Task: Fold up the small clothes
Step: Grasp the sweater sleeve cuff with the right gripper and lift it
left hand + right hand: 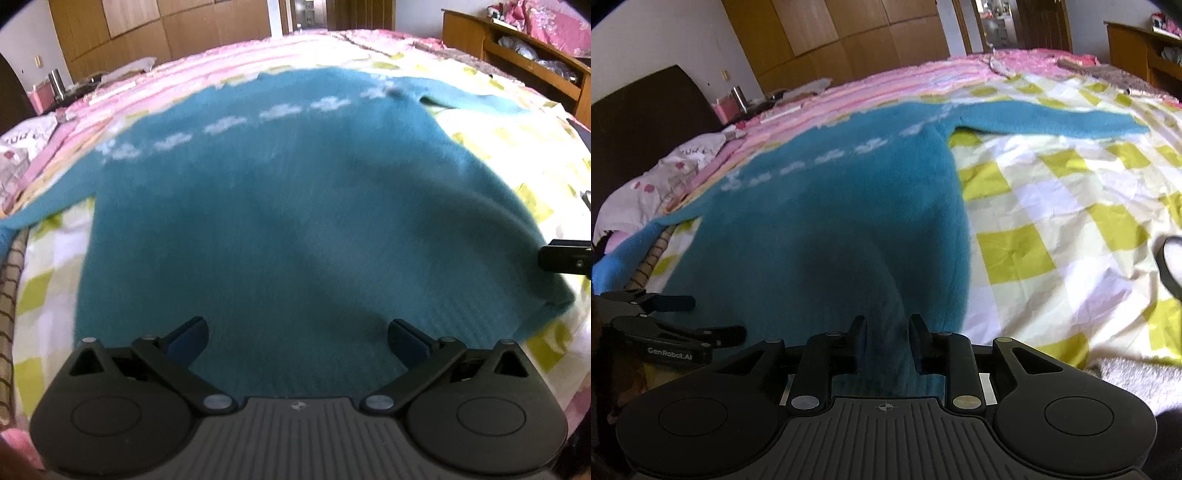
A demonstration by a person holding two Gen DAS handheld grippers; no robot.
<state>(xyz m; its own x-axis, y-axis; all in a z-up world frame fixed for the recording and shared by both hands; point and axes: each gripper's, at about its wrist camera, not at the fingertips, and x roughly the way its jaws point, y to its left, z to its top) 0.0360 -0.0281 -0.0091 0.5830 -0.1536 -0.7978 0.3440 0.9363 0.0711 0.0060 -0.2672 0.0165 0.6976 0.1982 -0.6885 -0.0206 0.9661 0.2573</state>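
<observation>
Right tongs [886, 341] pinch sweater [827, 221] hem; left tongs [297, 341] spread above.

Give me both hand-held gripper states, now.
Left hand-held gripper: open, over the teal sweater, holding nothing.
Right hand-held gripper: closed on the sweater's hem.

Both claws are black plastic with silver rivets — the left claw [701, 321] seemingly stamped "GenRobot.AI".

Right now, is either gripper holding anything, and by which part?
The right gripper pinches the fuzzy teal knit sweater at its near bottom hem, a ridge of fabric between its fingers. The left gripper is open over the hem, holding nothing.
</observation>
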